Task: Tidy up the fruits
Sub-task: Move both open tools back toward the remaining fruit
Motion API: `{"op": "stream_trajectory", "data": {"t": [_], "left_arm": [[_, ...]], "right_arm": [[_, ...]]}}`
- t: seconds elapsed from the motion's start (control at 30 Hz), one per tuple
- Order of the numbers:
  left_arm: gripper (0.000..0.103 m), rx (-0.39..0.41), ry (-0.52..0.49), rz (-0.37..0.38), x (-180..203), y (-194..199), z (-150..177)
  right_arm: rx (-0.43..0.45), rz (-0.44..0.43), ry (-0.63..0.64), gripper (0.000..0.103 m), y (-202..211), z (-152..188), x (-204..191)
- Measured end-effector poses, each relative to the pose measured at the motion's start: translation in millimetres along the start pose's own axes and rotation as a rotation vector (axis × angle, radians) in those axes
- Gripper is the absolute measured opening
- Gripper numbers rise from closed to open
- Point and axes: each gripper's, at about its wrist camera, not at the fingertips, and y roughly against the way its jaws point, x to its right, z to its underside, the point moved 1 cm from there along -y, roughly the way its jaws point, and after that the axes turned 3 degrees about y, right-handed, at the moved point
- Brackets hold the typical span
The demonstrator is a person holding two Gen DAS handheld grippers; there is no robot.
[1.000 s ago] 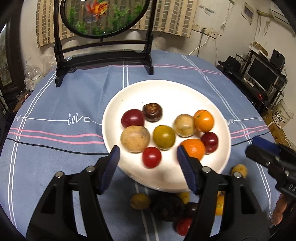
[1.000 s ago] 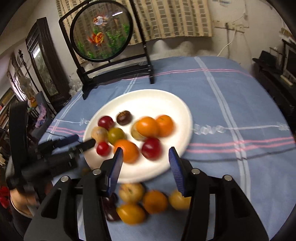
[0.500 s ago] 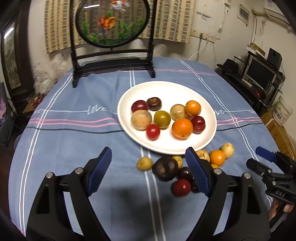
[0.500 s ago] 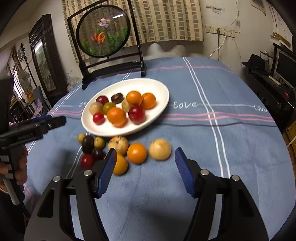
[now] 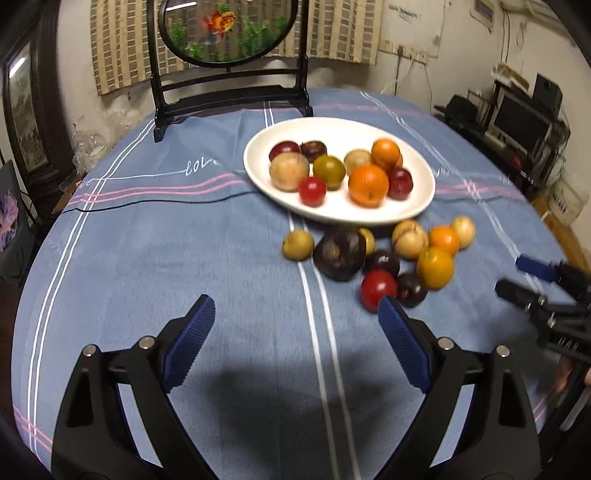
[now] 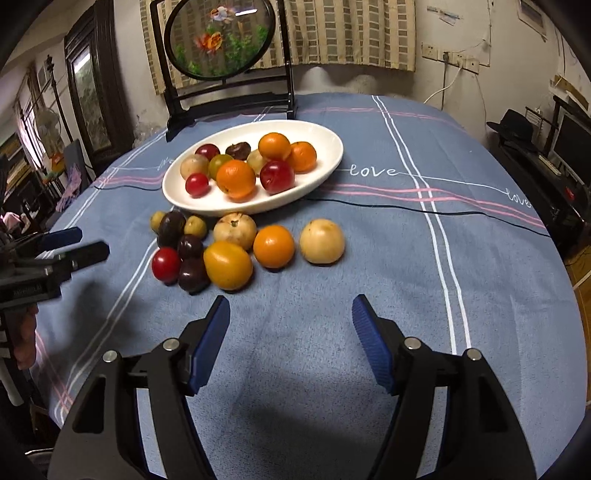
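A white oval plate (image 5: 413, 214) (image 6: 325, 162) holds several fruits: oranges, red plums, a tan round fruit, a green one. In front of it, several loose fruits lie on the blue cloth: a red tomato (image 5: 378, 288) (image 6: 165, 264), a dark purple fruit (image 5: 340, 253), oranges (image 6: 273, 246), a pale round fruit (image 6: 322, 240). My left gripper (image 5: 295, 314) is open and empty, above the cloth short of the loose pile. My right gripper (image 6: 291, 314) is open and empty, just short of the oranges. Each gripper shows at the edge of the other's view.
A black stand with a round goldfish panel (image 5: 225, 29) (image 6: 221, 37) stands at the table's far side behind the plate. The round table's edge curves close on both sides. Shelves with electronics (image 5: 524, 122) stand to the right.
Both grippers have pulled back from the plate toward the near table edge. The loose fruits now lie ahead of the fingers. Both stay open and empty.
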Motion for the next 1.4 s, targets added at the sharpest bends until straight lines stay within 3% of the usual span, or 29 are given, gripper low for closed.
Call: {"op": "stream_trajectory", "data": {"t": [0.4,0.63,0.97,1.13,1.4], "left_arm": [[0.092,-0.041,-0.006,0.015,2.5,-18.5,2.3],[0.092,-0.049,-0.002,0.016,-0.4,-26.8,0.1],[0.092,-0.07,0.006,0.027,-3.6,-38.5,-2.8],[0.092,-0.069,-0.004,0.035,-2.1,-39.8,-5.3],[0.092,-0.079,0.017,0.035,-9.4,-44.9,-9.1]], "right_arm": [[-0.011,-0.004,0.055,0.069,-9.7,-7.3,-10.7],[-0.004,0.085,0.011,0.069,-18.5,-24.1,12.1],[-0.099,0.157,0.071,0.069,-49.3,-21.8,18.6],[-0.133,0.133,0.088,0.06,-65.0,-25.4,18.9],[-0.146,0.092,0.079,0.054,-85.2,-41.4,22.2]]}}
